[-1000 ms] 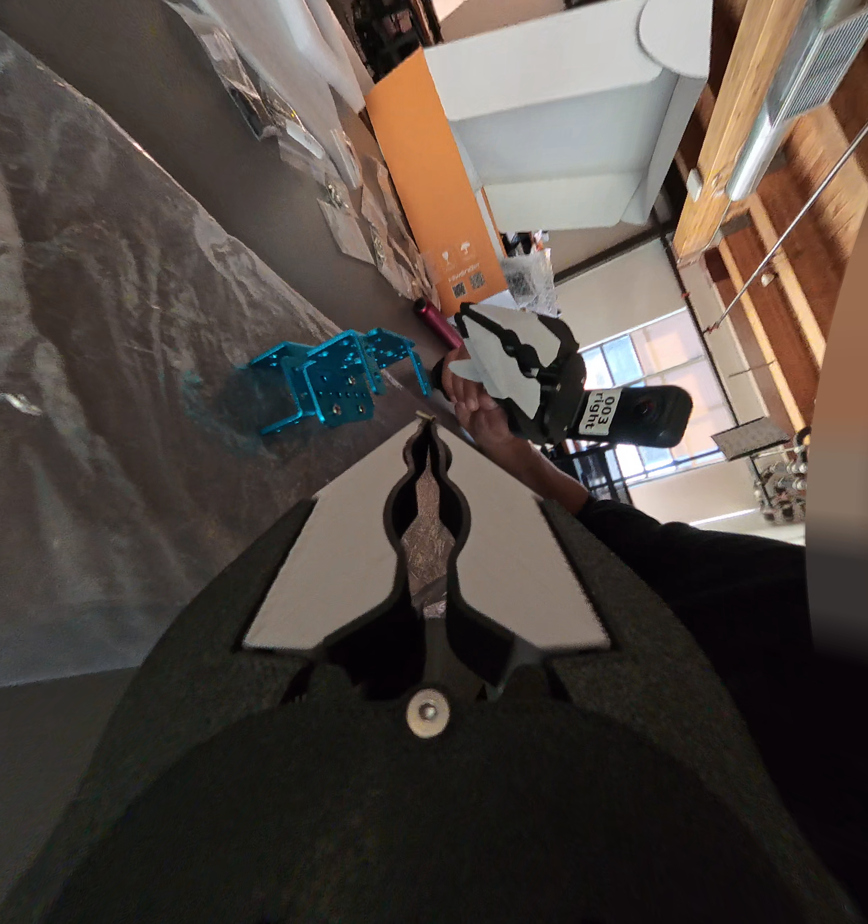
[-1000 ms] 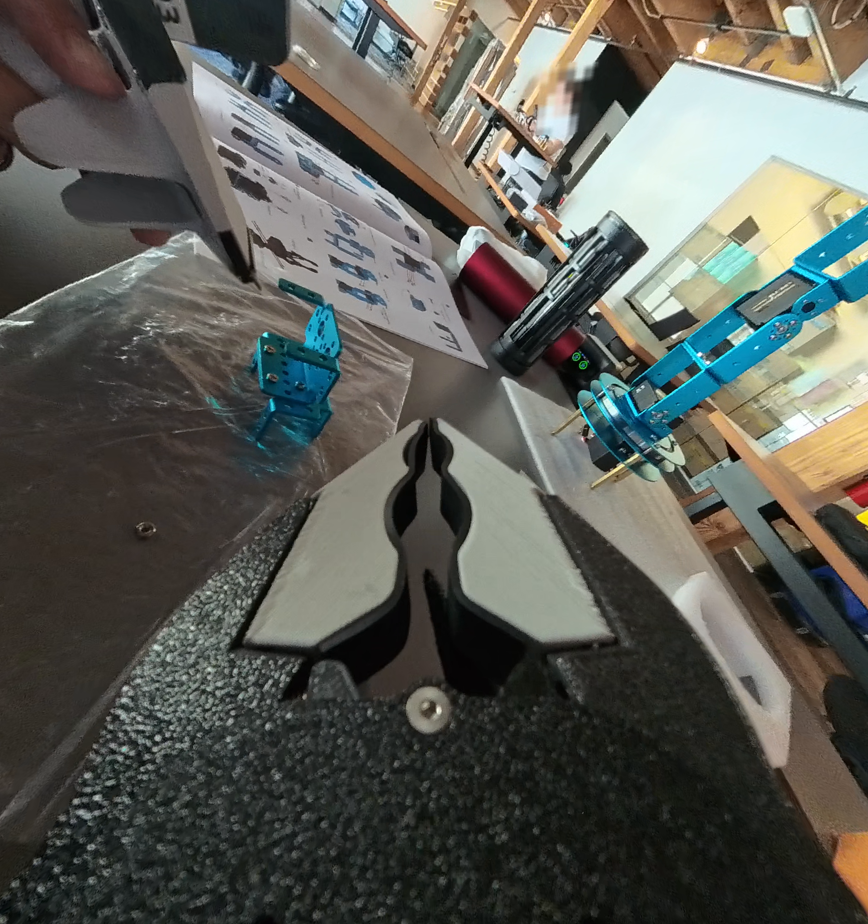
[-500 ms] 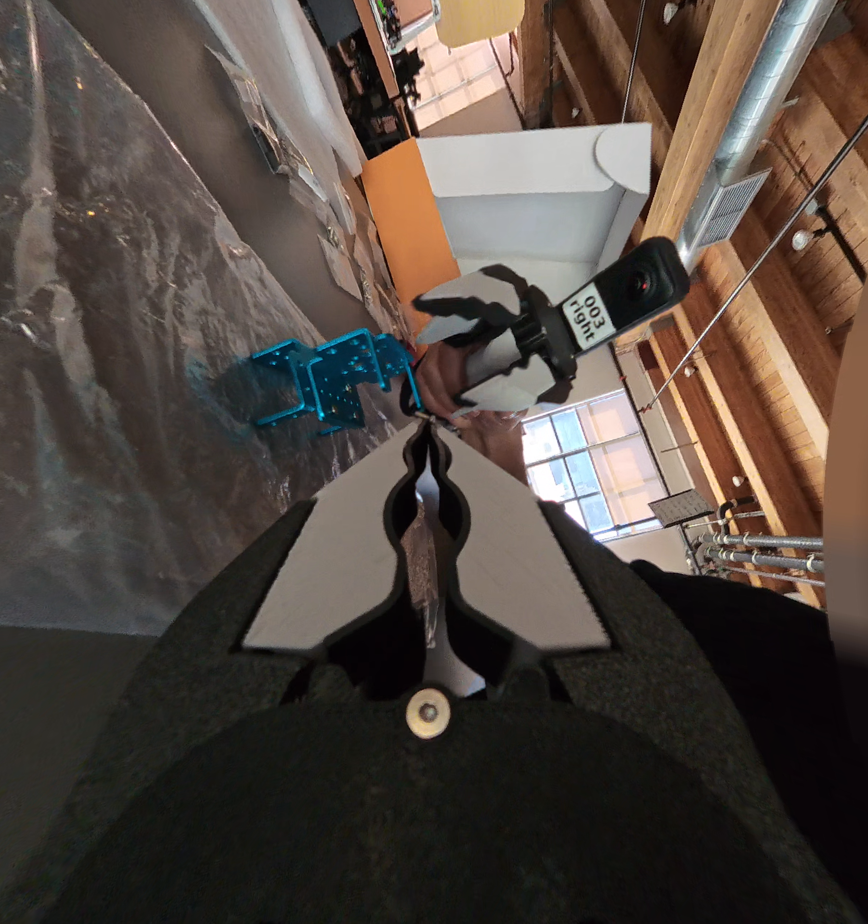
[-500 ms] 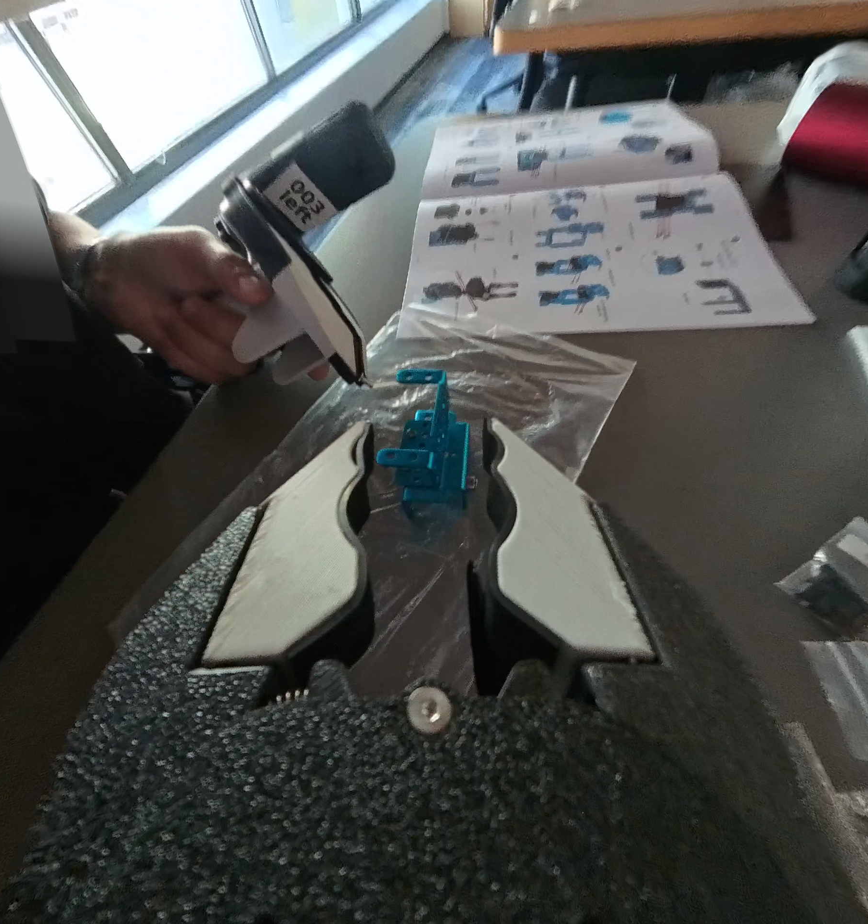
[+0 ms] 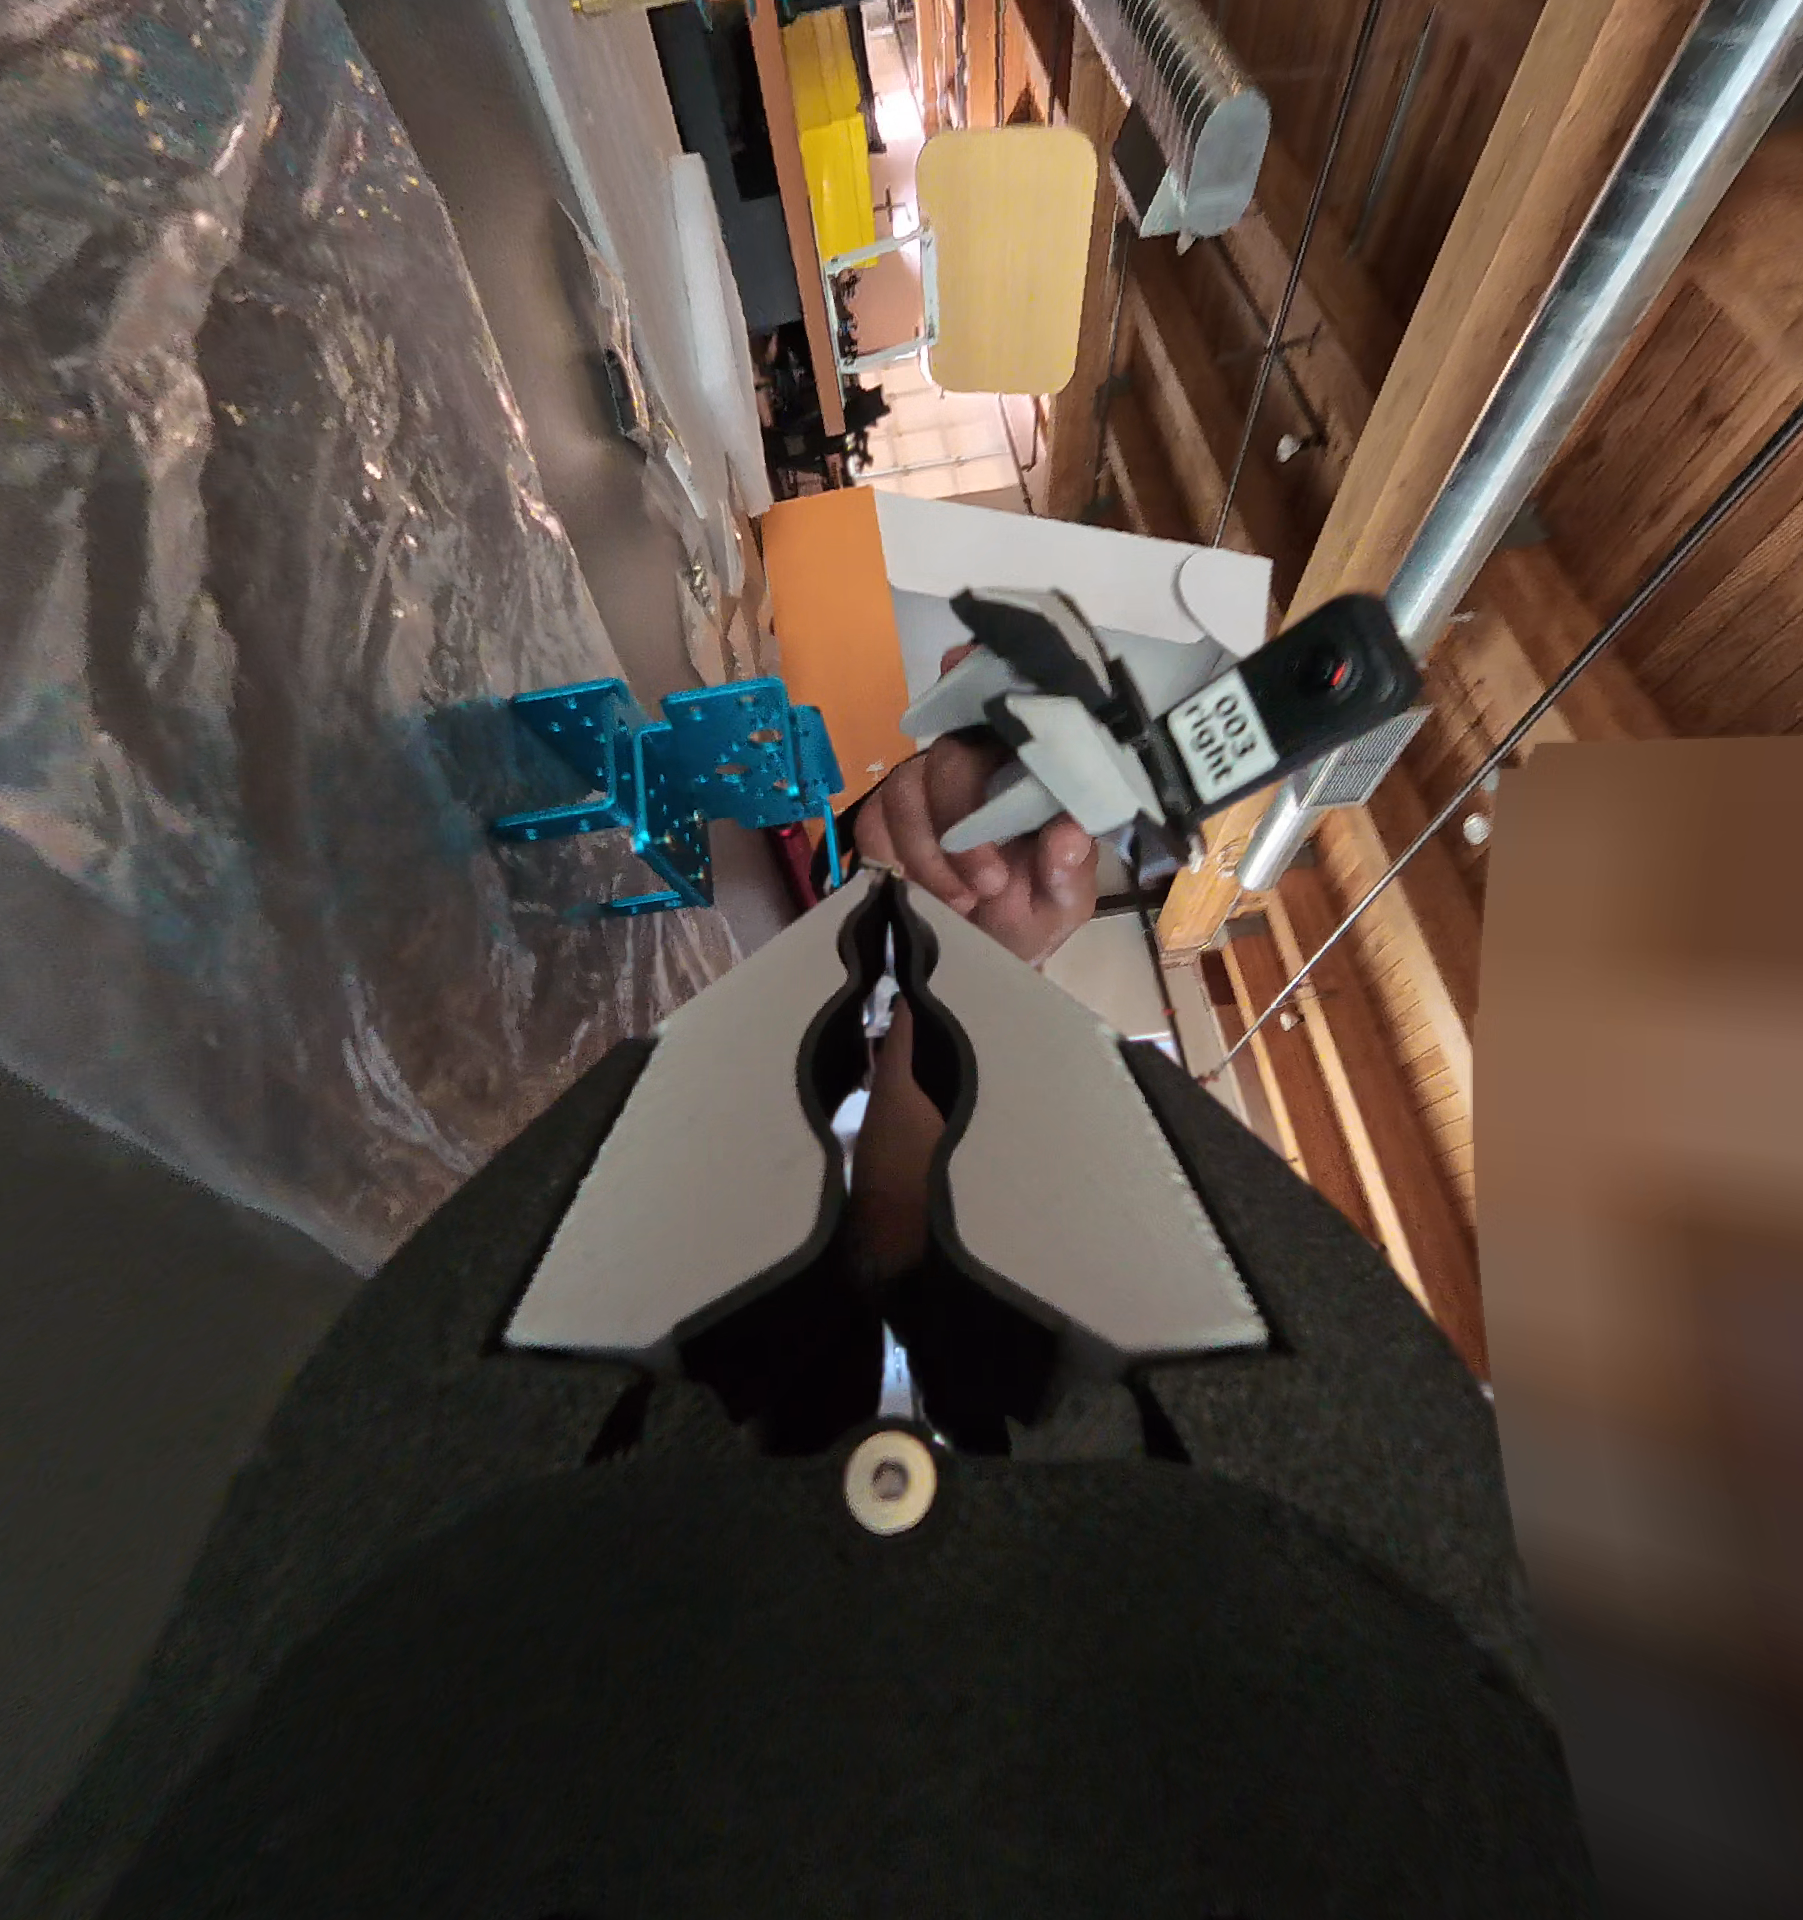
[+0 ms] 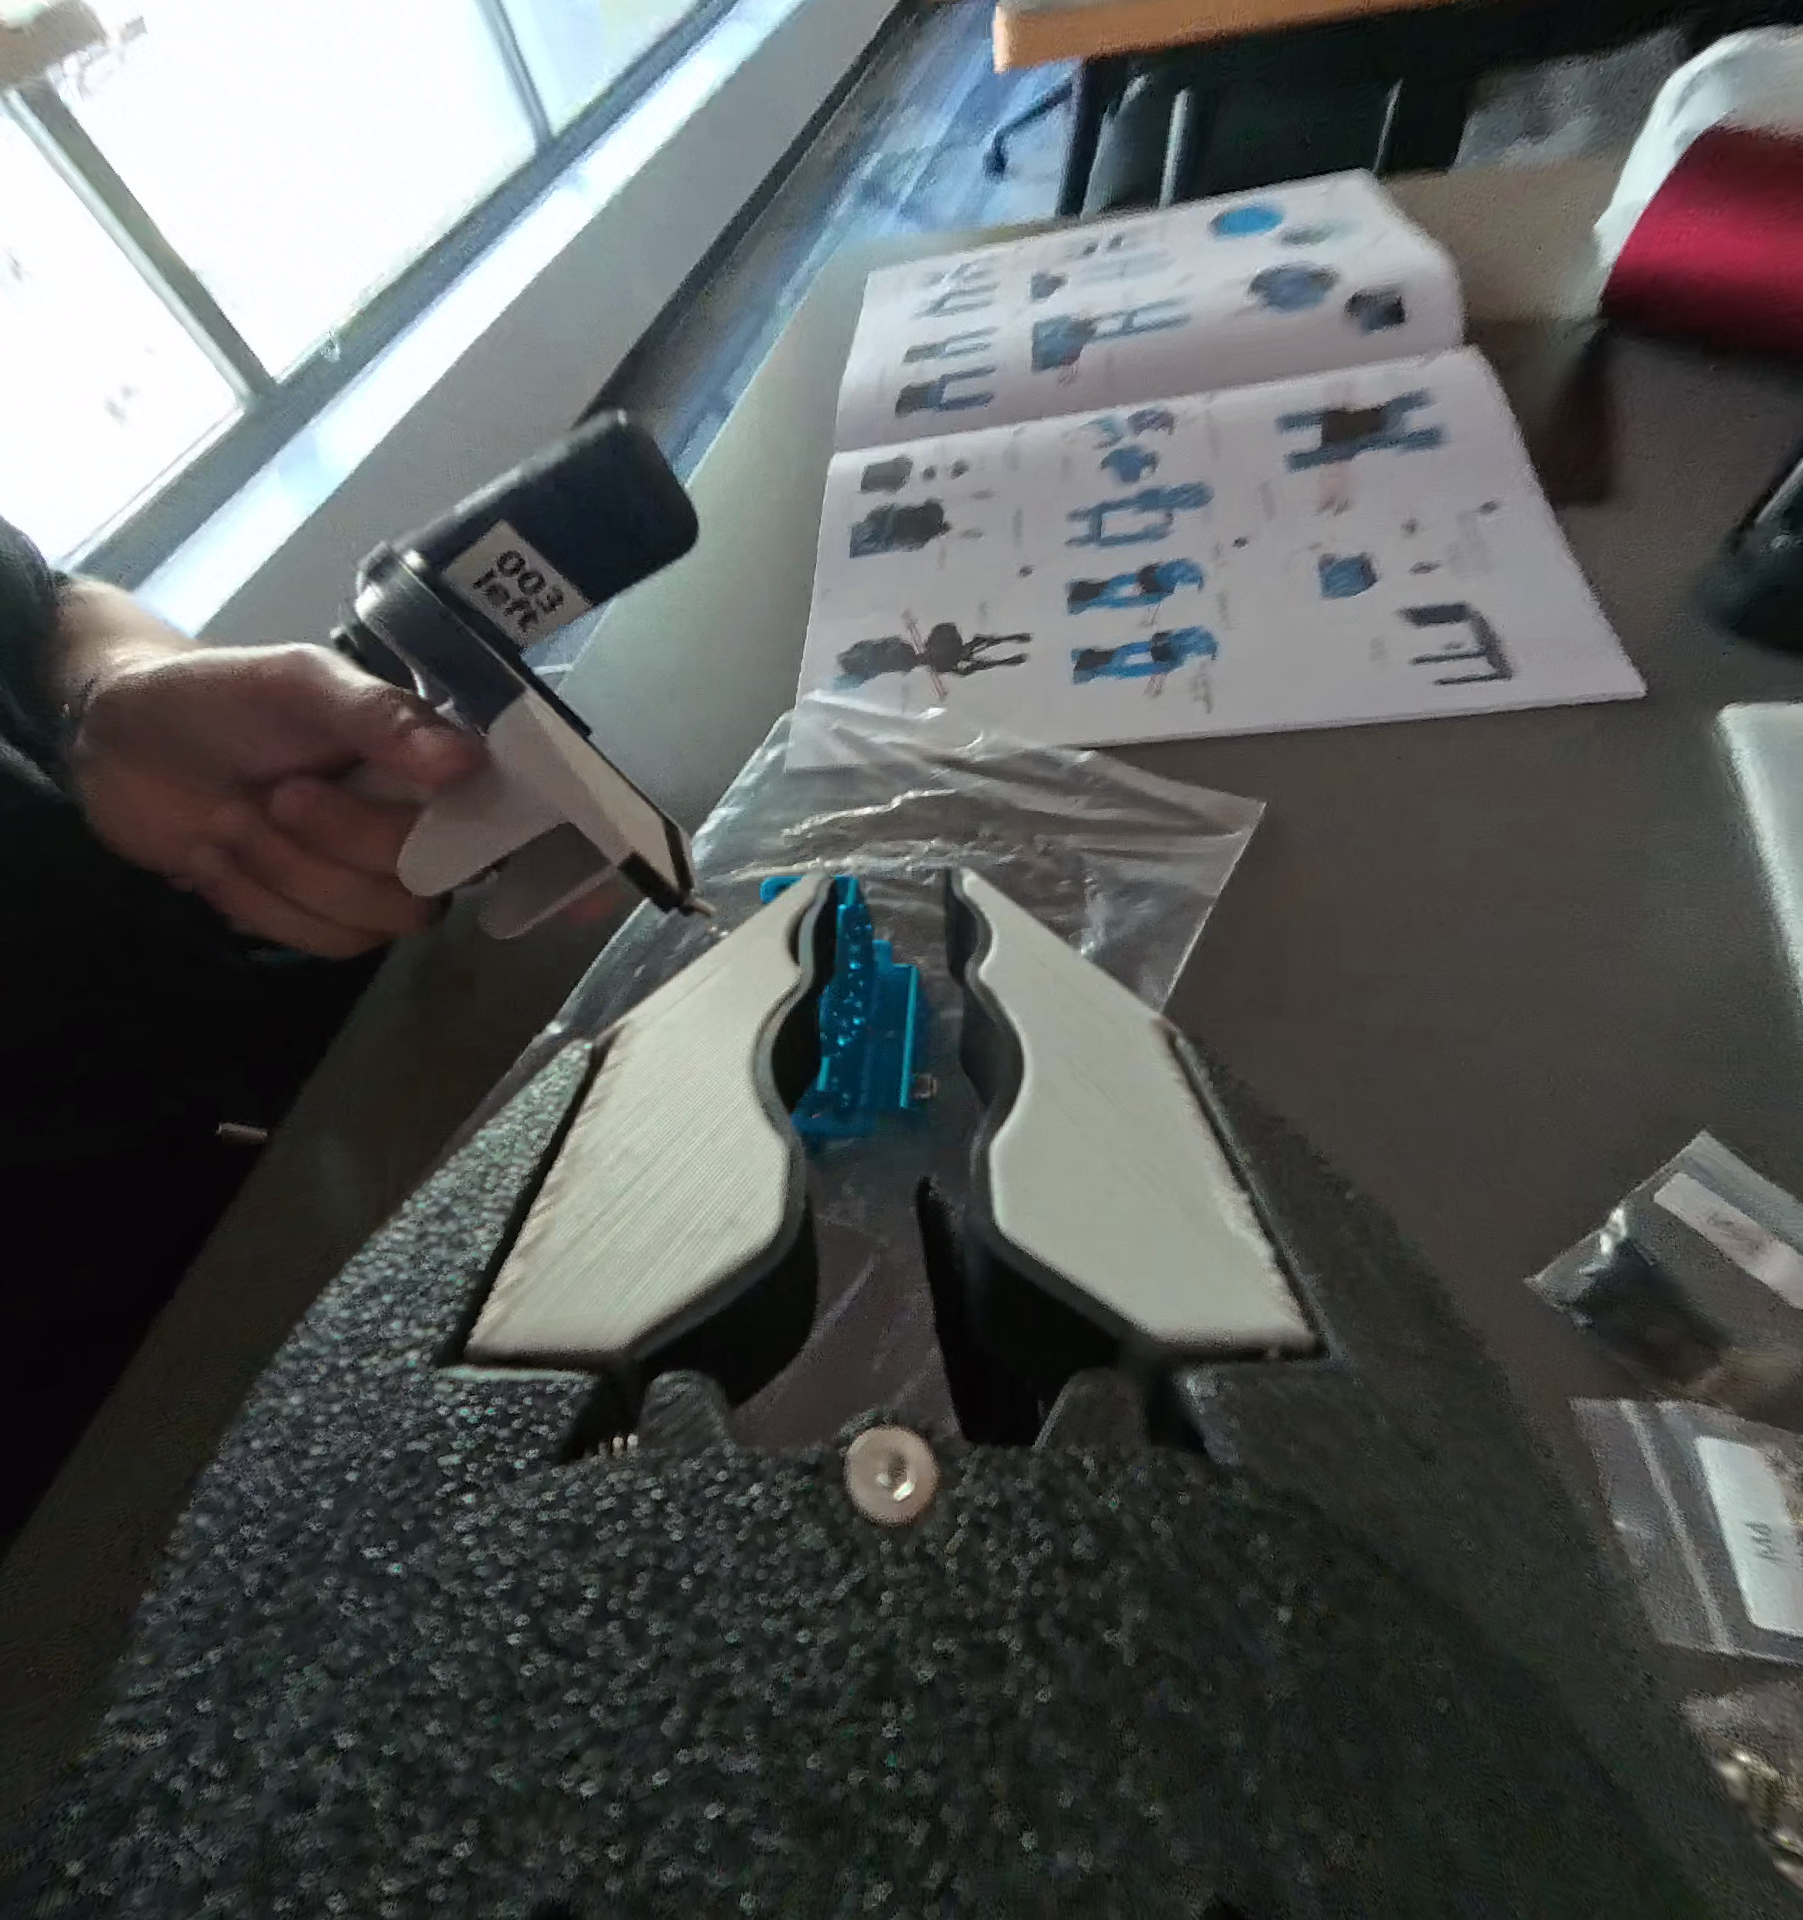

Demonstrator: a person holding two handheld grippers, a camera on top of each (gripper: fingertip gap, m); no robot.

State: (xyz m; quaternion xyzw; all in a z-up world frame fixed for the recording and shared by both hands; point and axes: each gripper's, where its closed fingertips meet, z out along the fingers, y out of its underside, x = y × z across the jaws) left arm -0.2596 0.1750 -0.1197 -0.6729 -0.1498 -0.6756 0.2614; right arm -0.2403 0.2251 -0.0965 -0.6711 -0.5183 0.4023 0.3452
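Note:
A cluster of blue perforated metal brackets (image 6: 861, 1029) stands on a clear plastic bag (image 6: 1032, 821) on the dark table. My right gripper (image 6: 889, 883) is open, and the brackets show between its fingers without clear contact. My left gripper (image 5: 884, 878) is shut, with a tiny metal part pinched at its tips. In the right wrist view the left gripper (image 6: 684, 899) hovers just left of the brackets, held by a hand (image 6: 253, 790). The left wrist view shows the brackets (image 5: 668, 779) on the bag (image 5: 201, 520) and the open right gripper (image 5: 980, 665) behind them.
An open instruction booklet (image 6: 1188, 468) lies beyond the bag. Small bags of parts (image 6: 1686, 1288) lie at the right, near a grey slab (image 6: 1801, 831). A red object (image 6: 1749, 239) and a black cylinder (image 6: 1801, 551) sit far right. An orange and white box (image 5: 835, 623) stands behind the brackets. One gripper's finger ends stand about 7 centimeters off the other's.
My right gripper has opened, swung round to face the blue brackets and come close, so they now sit between its fingers. My left gripper has stayed shut beside them.

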